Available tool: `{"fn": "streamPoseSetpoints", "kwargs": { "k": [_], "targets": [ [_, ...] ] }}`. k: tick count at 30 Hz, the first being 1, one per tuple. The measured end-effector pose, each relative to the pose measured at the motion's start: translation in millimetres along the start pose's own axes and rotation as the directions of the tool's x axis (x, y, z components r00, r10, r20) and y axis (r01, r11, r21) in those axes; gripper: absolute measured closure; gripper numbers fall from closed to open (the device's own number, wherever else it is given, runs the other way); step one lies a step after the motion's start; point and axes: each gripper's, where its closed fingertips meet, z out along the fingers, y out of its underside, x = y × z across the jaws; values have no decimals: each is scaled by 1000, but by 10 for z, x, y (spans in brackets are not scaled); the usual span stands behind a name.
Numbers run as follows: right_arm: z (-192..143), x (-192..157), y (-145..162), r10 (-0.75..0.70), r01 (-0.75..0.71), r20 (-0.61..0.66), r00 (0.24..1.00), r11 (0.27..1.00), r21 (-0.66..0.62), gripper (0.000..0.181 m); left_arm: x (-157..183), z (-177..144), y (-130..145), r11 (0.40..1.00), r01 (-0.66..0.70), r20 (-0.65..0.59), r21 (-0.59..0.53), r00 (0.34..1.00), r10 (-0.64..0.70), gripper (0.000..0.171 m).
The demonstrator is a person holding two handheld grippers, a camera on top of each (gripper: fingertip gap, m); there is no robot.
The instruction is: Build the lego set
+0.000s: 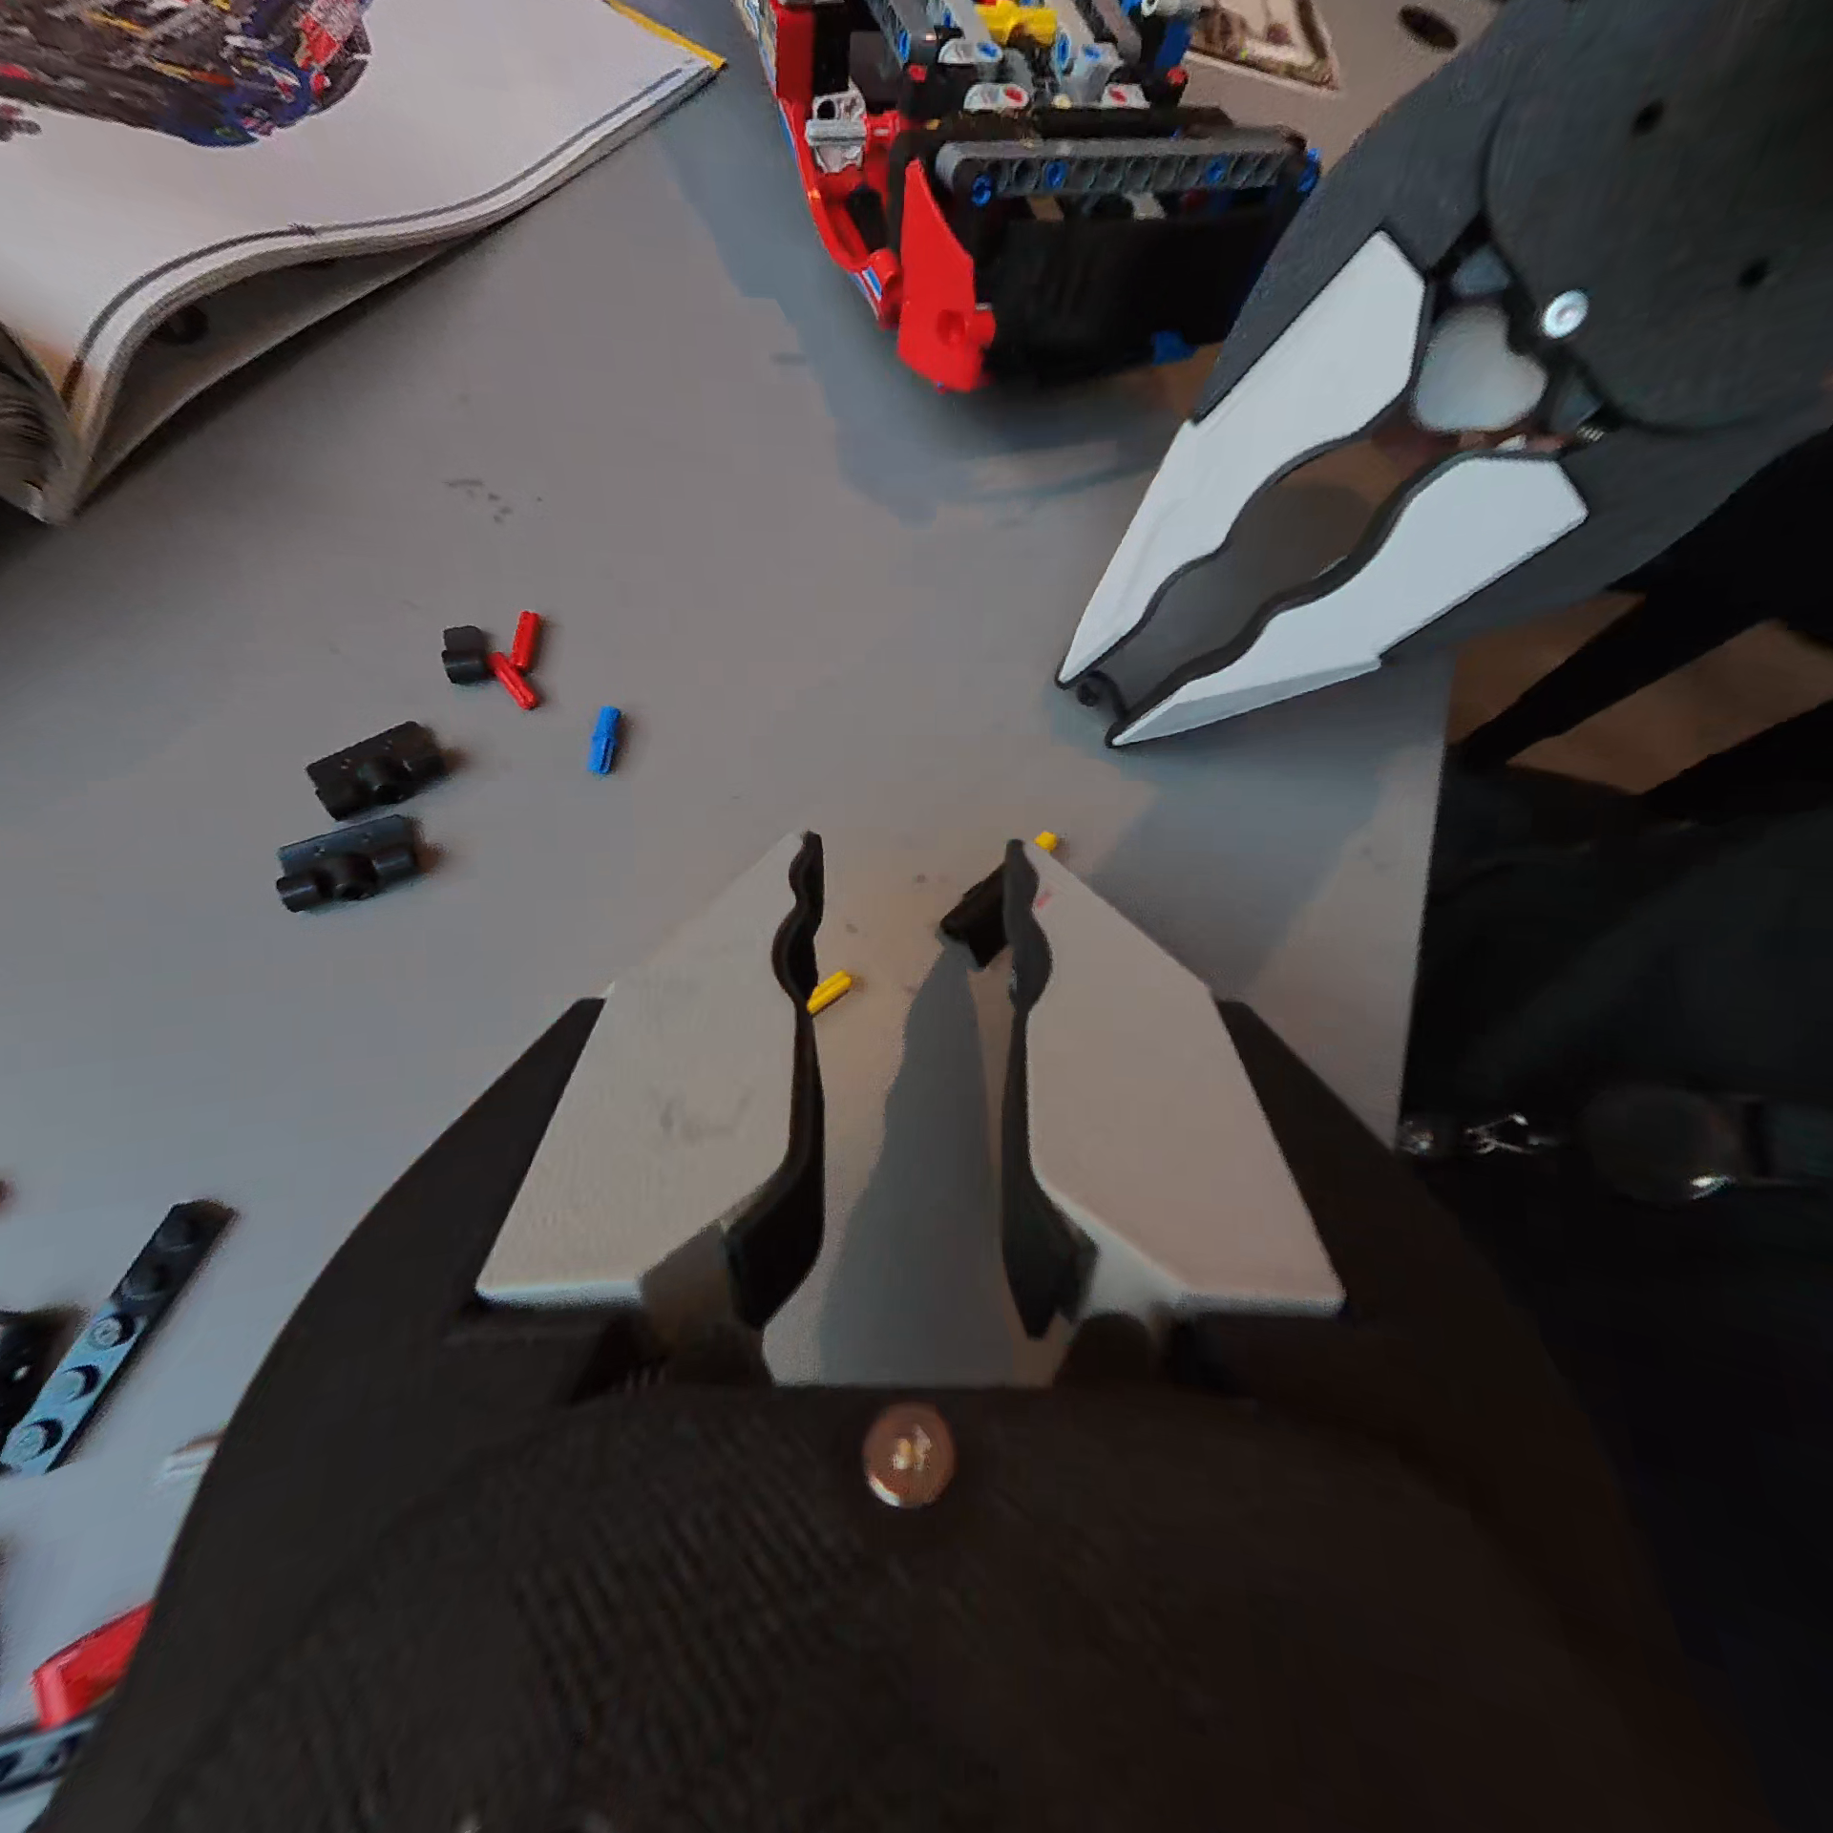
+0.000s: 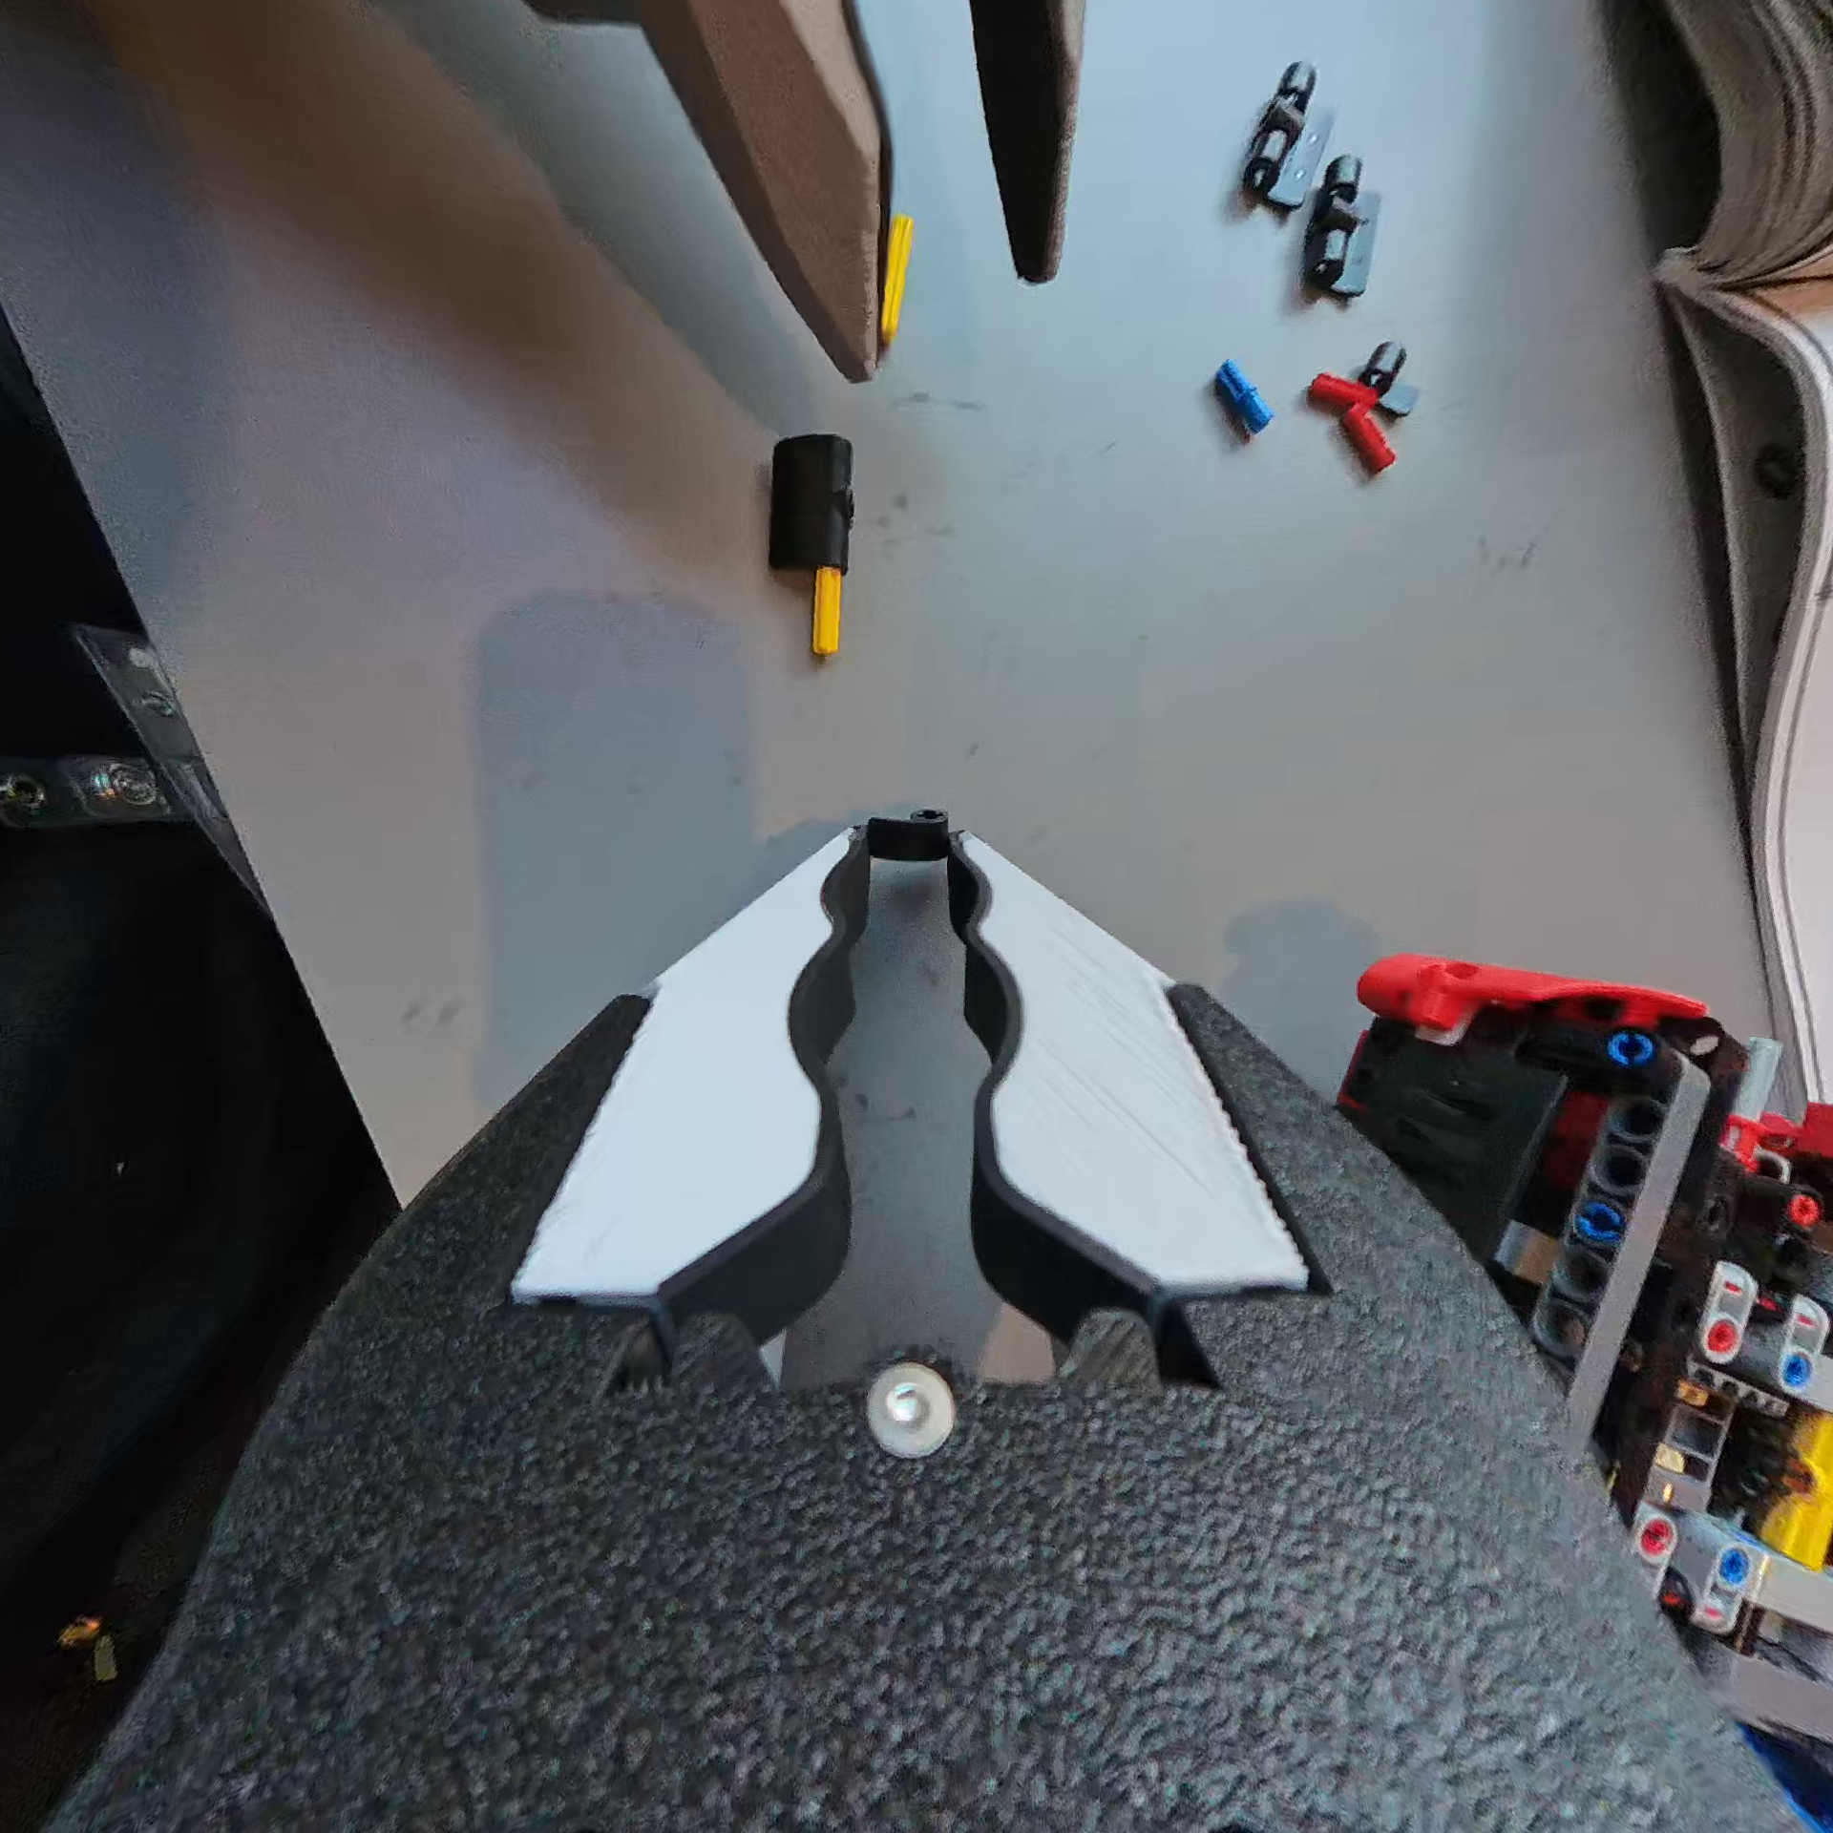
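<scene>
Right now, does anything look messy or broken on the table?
Nothing looks broken. Small loose pieces lie scattered on the grey table: red pins, a blue pin, black connectors, a yellow pin. That seems normal mid-build. The right gripper pinches a small black piece.

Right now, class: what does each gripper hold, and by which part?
The right gripper pinches a small black connector piece by its sides, at the fingertips. The left gripper is open, holding nothing.
</scene>
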Motion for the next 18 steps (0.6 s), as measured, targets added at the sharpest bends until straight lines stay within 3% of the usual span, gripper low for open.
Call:
{"fn": "streamPoseSetpoints", "kwargs": {
  "k": [8,18],
  "targets": [
    [29,-9,-54,-28,29,24,999,999,-19,165,62,-34,110,983,-184,49,-16,982,184,132],
    [9,-29,-75,11,-14,37,999,996,86,164,31,-83,207,976,-212,101,-56,971,217,130]
  ]
}}
